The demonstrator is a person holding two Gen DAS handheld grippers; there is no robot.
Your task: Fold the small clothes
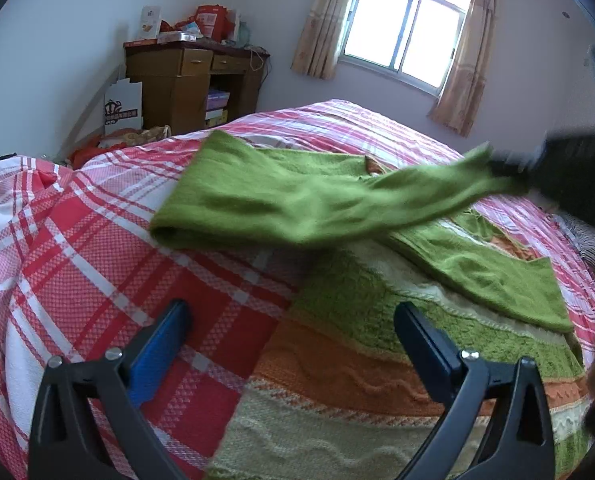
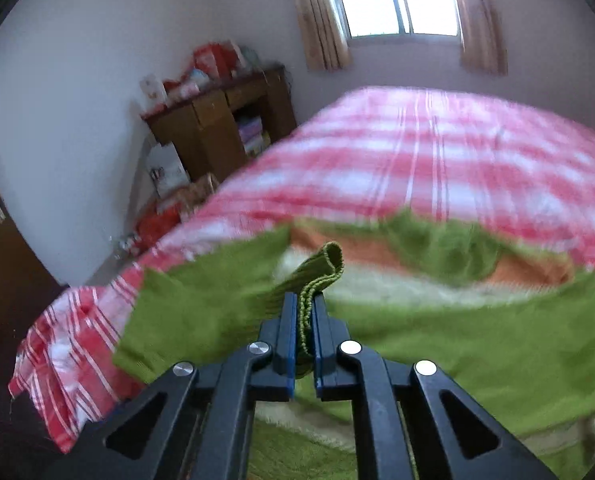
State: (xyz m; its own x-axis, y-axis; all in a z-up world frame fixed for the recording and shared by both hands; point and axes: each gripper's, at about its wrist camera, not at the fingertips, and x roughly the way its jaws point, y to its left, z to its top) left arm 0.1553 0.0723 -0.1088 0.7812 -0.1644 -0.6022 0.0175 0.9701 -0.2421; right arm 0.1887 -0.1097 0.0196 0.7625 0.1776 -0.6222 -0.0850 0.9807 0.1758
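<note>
the right gripper (image 2: pixel 305 312) is clamped on a sleeve cuff (image 2: pixel 325 268) of the green sweater (image 1: pixel 265 200). the left gripper (image 1: pixel 293 320) hovers, jaws apart, above the sweater's hem. soft, limp knit probably sags; best gripped at edges.

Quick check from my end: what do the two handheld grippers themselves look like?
Both match. The left gripper and right gripper have black plastic linkage arms with triangular cut-outs, round silver pivot screws, and flat fingers faced with blue pads. No cables, markings or sleeves are visible.

Both the left gripper (image 1: pixel 289 320) and the right gripper (image 2: pixel 305 312) are black angular frames with triangular cutouts, silver round screws behind the jaws, and blue pads (image 1: pixel 157 344) lining the inner faces.
</note>
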